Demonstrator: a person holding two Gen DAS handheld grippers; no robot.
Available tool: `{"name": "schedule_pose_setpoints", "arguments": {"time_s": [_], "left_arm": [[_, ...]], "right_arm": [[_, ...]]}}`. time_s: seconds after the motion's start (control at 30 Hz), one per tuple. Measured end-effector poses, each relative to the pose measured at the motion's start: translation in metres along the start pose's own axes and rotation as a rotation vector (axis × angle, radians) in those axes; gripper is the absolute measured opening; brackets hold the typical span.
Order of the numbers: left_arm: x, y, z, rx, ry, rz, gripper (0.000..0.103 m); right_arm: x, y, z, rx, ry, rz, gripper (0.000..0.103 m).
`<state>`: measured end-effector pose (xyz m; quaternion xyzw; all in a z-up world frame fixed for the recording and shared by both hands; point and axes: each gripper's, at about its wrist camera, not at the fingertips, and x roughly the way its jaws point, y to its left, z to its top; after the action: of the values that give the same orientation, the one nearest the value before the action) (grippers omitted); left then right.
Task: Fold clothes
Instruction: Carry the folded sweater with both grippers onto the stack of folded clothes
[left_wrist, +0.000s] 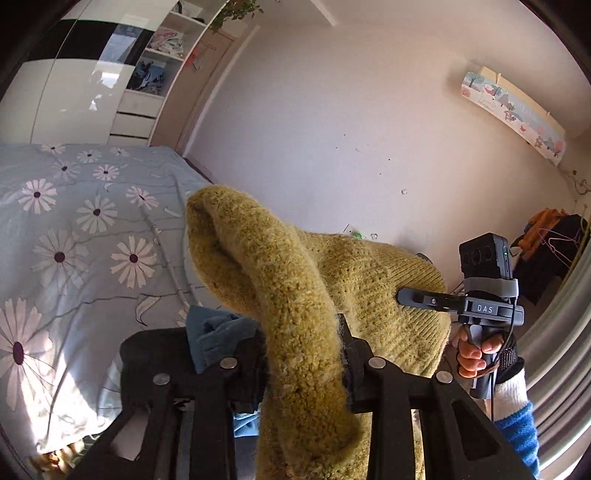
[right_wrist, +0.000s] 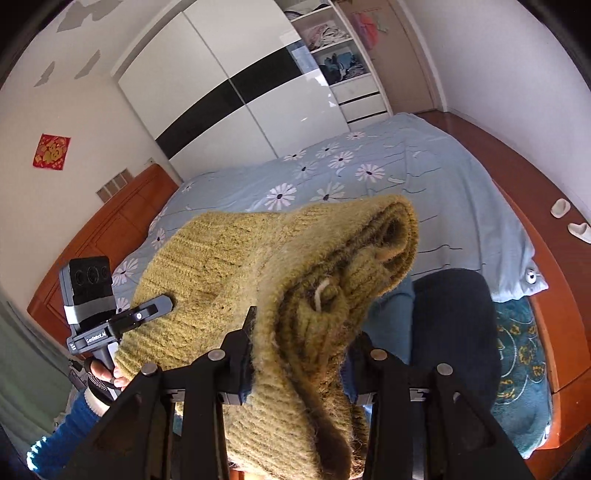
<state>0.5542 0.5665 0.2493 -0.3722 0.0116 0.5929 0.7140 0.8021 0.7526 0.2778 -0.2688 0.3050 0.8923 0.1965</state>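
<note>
An olive-green knit sweater (left_wrist: 295, 280) hangs in the air between both grippers, above the bed. My left gripper (left_wrist: 303, 354) is shut on a thick bunched fold of it. My right gripper (right_wrist: 301, 354) is shut on another bunched fold of the sweater (right_wrist: 295, 280). Each gripper shows in the other's view, clamped on the far edge of the knit: the right gripper (left_wrist: 410, 297) and the left gripper (right_wrist: 162, 304). The sweater's lower part is hidden below the frames.
A bed with a blue daisy-print cover (left_wrist: 74, 229) lies below. A dark garment (right_wrist: 454, 332) and a blue garment (right_wrist: 395, 317) lie on the bed near me. A white and black wardrobe (right_wrist: 258, 96) stands beyond. A wooden bed frame (right_wrist: 554, 295) runs at the right.
</note>
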Motion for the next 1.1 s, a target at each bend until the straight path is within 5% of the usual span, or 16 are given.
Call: {"name": "schedule_pose_setpoints", "arguments": {"time_s": [0.1, 0.17, 0.3, 0.43, 0.6, 0.73, 0.87, 0.93, 1.1], "left_arm": [[0.038, 0.024, -0.027, -0.049, 0.101, 0.06, 0.037], [0.045, 0.036, -0.046, -0.044, 0.102, 0.073, 0.043], [0.039, 0.041, -0.051, -0.064, 0.096, 0.049, 0.05], [0.024, 0.03, -0.043, -0.04, 0.085, 0.071, 0.054], [-0.012, 0.018, -0.035, 0.049, 0.027, 0.16, 0.058], [-0.038, 0.009, -0.027, 0.1, -0.062, 0.252, 0.061], [-0.04, -0.023, -0.038, 0.2, -0.082, 0.307, 0.065], [-0.029, -0.037, -0.051, 0.269, -0.067, 0.34, 0.067], [0.005, -0.055, -0.082, 0.384, 0.022, 0.4, 0.069]], "right_arm": [[0.023, -0.04, -0.014, 0.102, 0.046, -0.06, 0.04], [0.043, -0.068, -0.028, 0.17, 0.094, -0.087, 0.043], [0.042, -0.097, -0.048, 0.231, 0.022, 0.037, 0.051], [0.038, -0.097, -0.047, 0.234, 0.001, 0.006, 0.055], [0.01, -0.081, -0.046, 0.194, -0.045, -0.123, 0.062], [-0.026, -0.057, -0.046, 0.17, -0.159, -0.313, 0.062], [-0.041, 0.0, -0.056, 0.017, -0.237, -0.432, 0.065], [-0.038, 0.029, -0.065, -0.085, -0.248, -0.457, 0.073], [0.006, 0.055, -0.092, -0.236, -0.191, -0.498, 0.073]]}}
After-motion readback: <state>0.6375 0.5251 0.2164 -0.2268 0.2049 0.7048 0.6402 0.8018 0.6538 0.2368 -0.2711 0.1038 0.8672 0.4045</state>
